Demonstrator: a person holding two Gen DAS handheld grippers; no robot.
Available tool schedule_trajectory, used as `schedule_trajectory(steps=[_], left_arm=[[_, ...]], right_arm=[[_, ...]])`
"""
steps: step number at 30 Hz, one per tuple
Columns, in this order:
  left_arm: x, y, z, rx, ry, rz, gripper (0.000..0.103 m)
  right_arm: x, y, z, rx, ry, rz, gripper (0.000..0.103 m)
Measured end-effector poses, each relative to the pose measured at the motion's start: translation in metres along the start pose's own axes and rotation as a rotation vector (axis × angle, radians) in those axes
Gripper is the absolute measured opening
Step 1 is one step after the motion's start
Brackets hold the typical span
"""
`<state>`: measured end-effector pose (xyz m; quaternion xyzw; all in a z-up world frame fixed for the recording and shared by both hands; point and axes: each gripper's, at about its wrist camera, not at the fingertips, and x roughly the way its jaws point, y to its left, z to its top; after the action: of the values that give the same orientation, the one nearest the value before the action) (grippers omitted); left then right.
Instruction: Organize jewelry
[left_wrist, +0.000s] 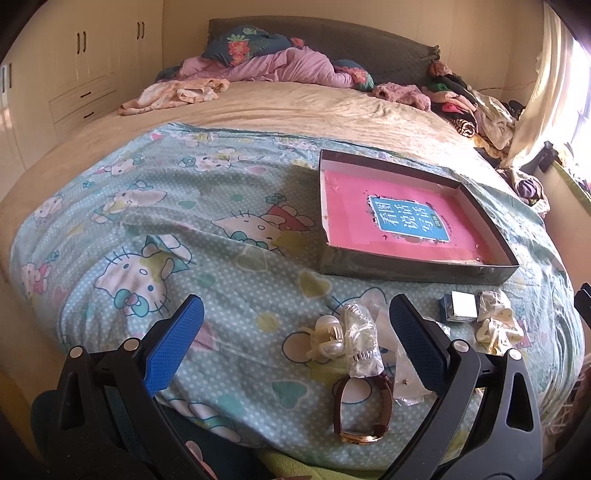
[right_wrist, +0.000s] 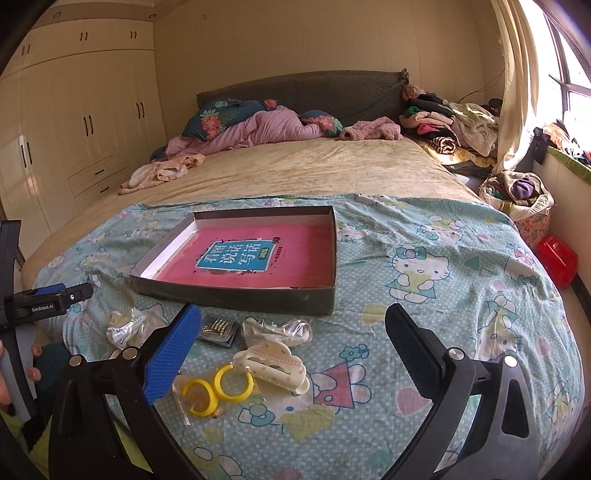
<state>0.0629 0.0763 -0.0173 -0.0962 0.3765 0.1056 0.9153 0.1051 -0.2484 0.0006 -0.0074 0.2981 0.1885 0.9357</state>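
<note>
A shallow grey box (left_wrist: 413, 275) (right_wrist: 236, 297) with a pink book inside lies on the cartoon-cat bedsheet. In the left wrist view my left gripper (left_wrist: 295, 325) is open; between its fingers lie a pearl hair claw (left_wrist: 327, 336), a clear bagged item (left_wrist: 360, 343) and a brown-strap watch (left_wrist: 364, 410). A small silver box (left_wrist: 460, 306) and a cream bagged piece (left_wrist: 496, 325) lie further right. My right gripper (right_wrist: 293, 332) is open above yellow hoop earrings (right_wrist: 218, 389), a cream hair claw (right_wrist: 277, 365), a rhinestone clip card (right_wrist: 218, 328) and clear bags (right_wrist: 280, 330).
Rumpled pink bedding (right_wrist: 255, 129) and pillows lie at the headboard. Piled clothes (right_wrist: 454, 125) sit at the bed's right side, with a basket (right_wrist: 524, 199) and a red bag (right_wrist: 556, 260) on the floor. Cream wardrobes (right_wrist: 74, 122) line the left wall. A hand (right_wrist: 22, 373) holds the left gripper.
</note>
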Motion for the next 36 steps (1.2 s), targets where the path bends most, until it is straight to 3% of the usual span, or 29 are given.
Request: schedule_trajectory(steps=[36], left_arm=[[-0.015, 0.003, -0.004, -0.005, -0.016, -0.015, 0.094]], right_arm=[[-0.011, 0.009, 0.001, -0.021, 0.009, -0.017, 0.099]])
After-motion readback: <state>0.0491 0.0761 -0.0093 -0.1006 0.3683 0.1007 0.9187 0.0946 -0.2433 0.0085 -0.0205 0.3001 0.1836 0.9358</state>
